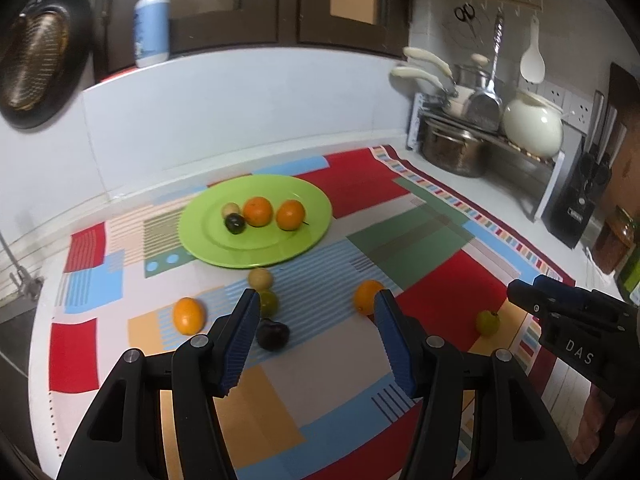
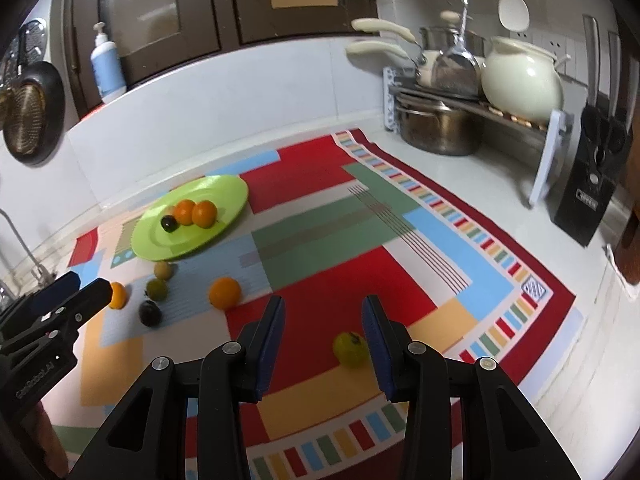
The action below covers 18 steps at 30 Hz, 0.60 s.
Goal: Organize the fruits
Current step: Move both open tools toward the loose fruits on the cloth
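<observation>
Countertop; right tool (image 1: 524, 294) (marked "DAS")

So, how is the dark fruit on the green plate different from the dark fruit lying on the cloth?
The dark fruit on the plate lies on the green plate against an orange and a pale fruit. The dark fruit on the cloth lies on the patterned cloth, touching nothing. The plate one looks smaller, though it is farther away. Both are round, glossy and nearly black.
</observation>
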Each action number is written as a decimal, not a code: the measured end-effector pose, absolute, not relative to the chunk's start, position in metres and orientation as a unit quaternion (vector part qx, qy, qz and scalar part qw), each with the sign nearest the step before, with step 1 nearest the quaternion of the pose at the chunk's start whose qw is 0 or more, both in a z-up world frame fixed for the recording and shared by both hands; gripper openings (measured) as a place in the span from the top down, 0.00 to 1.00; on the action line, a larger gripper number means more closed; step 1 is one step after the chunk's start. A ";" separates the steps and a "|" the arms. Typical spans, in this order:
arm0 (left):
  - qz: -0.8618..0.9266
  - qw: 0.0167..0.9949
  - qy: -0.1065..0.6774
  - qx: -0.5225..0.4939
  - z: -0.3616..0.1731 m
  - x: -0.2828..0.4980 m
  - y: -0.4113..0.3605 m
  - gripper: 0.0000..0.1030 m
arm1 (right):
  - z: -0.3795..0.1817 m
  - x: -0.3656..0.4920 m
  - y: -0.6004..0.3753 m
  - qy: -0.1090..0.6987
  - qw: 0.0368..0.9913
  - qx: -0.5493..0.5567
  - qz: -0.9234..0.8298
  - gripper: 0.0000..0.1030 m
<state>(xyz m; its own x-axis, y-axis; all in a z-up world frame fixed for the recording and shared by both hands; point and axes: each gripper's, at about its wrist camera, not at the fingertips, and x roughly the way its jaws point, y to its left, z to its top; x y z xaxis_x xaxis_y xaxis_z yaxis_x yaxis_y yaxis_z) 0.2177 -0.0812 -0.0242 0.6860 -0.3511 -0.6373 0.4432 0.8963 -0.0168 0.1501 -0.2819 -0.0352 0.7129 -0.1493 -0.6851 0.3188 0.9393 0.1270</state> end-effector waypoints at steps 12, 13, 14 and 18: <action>-0.258 0.891 0.358 0.103 -0.049 0.237 -0.116 0.44 | -0.062 0.150 -0.300 0.388 0.896 0.153 -0.150 0.60; -0.260 0.890 0.360 0.107 -0.051 0.239 -0.119 0.44 | -0.065 0.150 -0.301 0.392 0.894 0.157 -0.150 0.60; -0.262 0.888 0.362 0.111 -0.053 0.241 -0.121 0.44 | -0.067 0.150 -0.302 0.394 0.893 0.159 -0.149 0.60; -0.269 0.880 0.372 0.120 -0.063 0.248 -0.129 0.44 | -0.075 0.153 -0.304 0.403 0.887 0.166 -0.153 0.60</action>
<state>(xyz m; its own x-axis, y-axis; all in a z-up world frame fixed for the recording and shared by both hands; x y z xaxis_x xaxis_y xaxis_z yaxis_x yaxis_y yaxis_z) 0.2484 -0.1291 -0.0630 0.5791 -0.3850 -0.7186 0.5629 0.8265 0.0108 0.1526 -0.3045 -0.0748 0.6291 -0.1368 -0.7652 0.4044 0.8983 0.1719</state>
